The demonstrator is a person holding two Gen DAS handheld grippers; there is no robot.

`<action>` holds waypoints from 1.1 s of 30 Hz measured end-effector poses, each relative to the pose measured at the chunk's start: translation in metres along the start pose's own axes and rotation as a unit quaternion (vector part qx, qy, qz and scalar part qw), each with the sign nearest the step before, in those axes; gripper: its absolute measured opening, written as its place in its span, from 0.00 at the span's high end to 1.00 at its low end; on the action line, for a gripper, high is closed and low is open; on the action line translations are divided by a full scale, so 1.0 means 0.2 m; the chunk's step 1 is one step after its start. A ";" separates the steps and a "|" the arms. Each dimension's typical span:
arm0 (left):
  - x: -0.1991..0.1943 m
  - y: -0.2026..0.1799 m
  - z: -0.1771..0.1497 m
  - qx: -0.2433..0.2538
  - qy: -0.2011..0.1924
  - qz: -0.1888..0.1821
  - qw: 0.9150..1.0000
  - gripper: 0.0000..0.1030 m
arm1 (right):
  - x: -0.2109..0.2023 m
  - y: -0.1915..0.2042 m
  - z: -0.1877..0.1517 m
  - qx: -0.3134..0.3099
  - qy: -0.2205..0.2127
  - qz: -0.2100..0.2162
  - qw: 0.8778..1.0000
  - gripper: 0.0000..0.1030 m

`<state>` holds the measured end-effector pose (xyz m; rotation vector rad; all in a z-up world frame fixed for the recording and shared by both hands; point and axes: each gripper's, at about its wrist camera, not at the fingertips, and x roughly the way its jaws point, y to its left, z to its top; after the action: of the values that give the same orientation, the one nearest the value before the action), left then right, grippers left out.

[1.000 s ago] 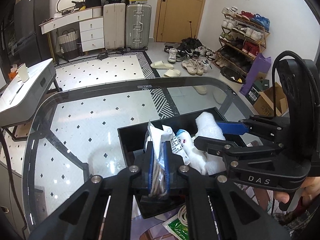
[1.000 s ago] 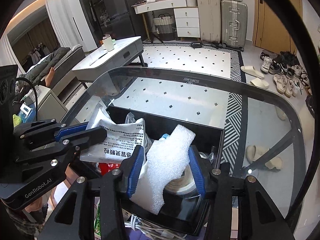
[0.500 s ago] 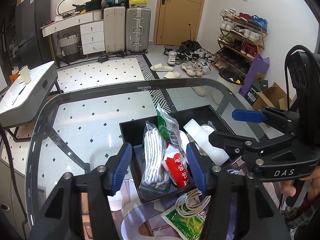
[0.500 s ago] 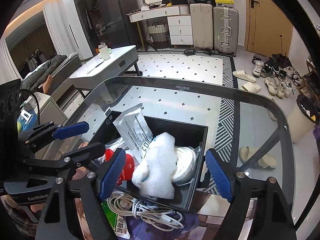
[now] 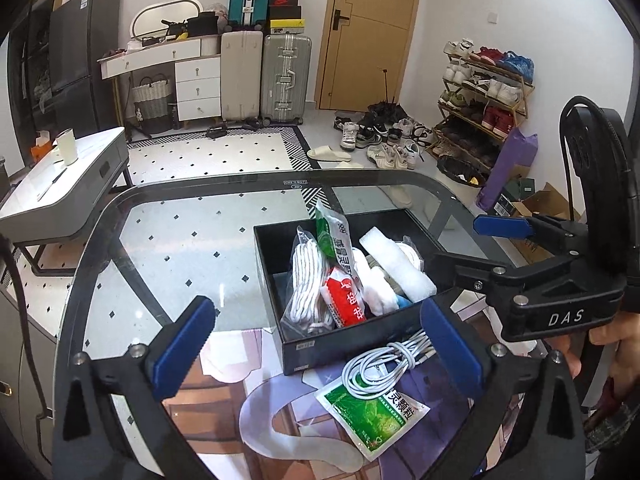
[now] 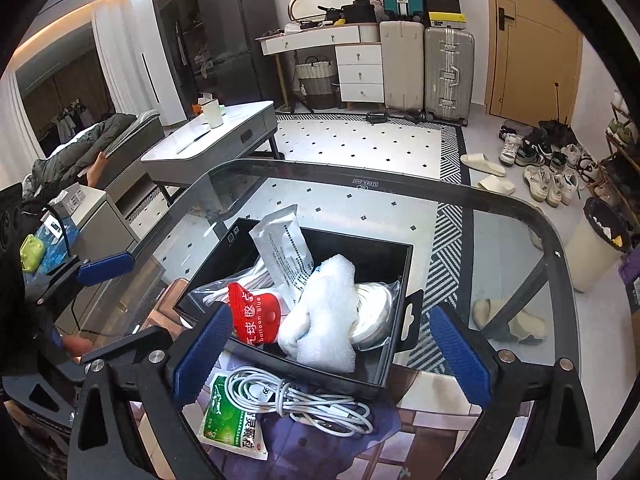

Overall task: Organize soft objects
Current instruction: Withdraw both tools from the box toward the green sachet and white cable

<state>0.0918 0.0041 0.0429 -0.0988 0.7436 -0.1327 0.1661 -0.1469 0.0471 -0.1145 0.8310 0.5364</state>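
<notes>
A black box (image 5: 340,344) on the glass table (image 5: 180,240) holds a bagged white cord (image 5: 308,288), a red packet (image 5: 346,300), a green-and-white sachet (image 5: 332,232) and a white foam piece (image 5: 396,260). In the right wrist view the foam (image 6: 328,320) lies in the box (image 6: 404,280) beside a white pouch (image 6: 284,252) and a bagged white roll (image 6: 372,312). My left gripper (image 5: 316,344) hangs before the box, jaws opening, nothing held between them. My right gripper (image 6: 332,356) is likewise opening and bare.
In front of the box, a coiled white cable (image 5: 384,364) lies on a green sachet (image 5: 372,412) on a printed mat (image 5: 280,420). A person's hand (image 5: 612,344) holds the right gripper (image 5: 472,248). The left gripper (image 6: 120,304) shows at the left of the right wrist view.
Both grippers opened wide and drew back from the box. The left let go of the bagged cord and pouches, the right let go of the foam; these now rest in the box.
</notes>
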 end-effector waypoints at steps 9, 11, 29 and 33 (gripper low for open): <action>-0.04 0.00 -0.12 0.002 0.002 0.002 1.000 0.00 | -0.09 0.08 -0.06 -0.011 -0.021 -0.004 1.000 0.02; -0.04 0.01 -0.14 0.001 0.003 0.011 1.000 0.00 | -0.10 0.09 -0.08 -0.010 -0.020 -0.001 1.000 0.02; -0.02 -0.09 -0.33 0.018 0.027 0.029 0.999 0.00 | -0.13 0.17 -0.19 -0.019 0.001 -0.009 1.000 0.02; -0.01 -0.09 -0.36 0.006 0.029 0.023 0.999 0.00 | -0.12 0.15 -0.22 -0.019 0.009 -0.012 1.000 0.02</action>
<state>0.0407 -0.0160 -0.0057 -0.0657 0.8026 -0.0970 0.1077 -0.1433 0.0377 -0.1638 0.8355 0.5299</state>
